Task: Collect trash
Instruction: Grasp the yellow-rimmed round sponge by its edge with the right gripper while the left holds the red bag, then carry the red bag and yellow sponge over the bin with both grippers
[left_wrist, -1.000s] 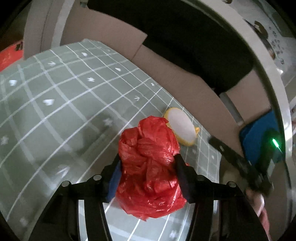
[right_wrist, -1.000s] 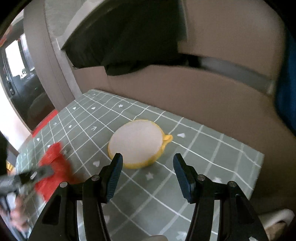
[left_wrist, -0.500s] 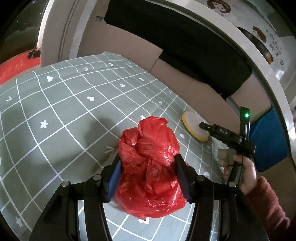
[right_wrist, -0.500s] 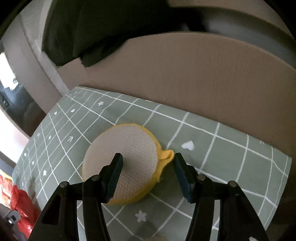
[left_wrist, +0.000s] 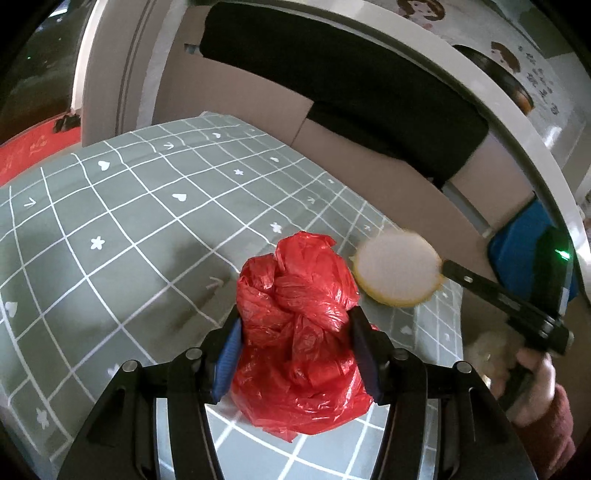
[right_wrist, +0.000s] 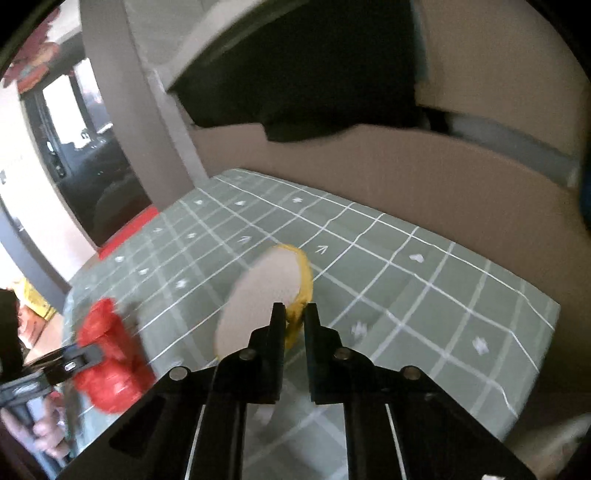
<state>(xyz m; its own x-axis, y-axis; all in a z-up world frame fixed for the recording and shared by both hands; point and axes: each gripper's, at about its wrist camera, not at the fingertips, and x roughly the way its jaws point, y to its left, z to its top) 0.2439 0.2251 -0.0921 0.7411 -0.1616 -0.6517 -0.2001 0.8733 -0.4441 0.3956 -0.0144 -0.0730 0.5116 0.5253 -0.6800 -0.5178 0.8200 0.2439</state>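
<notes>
One red bag, one round pad, two grippers, one worktop.

There is one crumpled red plastic bag (left_wrist: 299, 332) and one round pad (left_wrist: 399, 271) with a white face and a yellow rim. There are two grippers, the left gripper (left_wrist: 295, 354) and the right gripper (right_wrist: 294, 325), each with two fingers. One hand (left_wrist: 532, 384) in a dark red sleeve shows in the left wrist view. All is over one worktop (left_wrist: 129, 229), which has one green cloth with a white grid. One black cloth (left_wrist: 332, 85) hangs behind it.
</notes>
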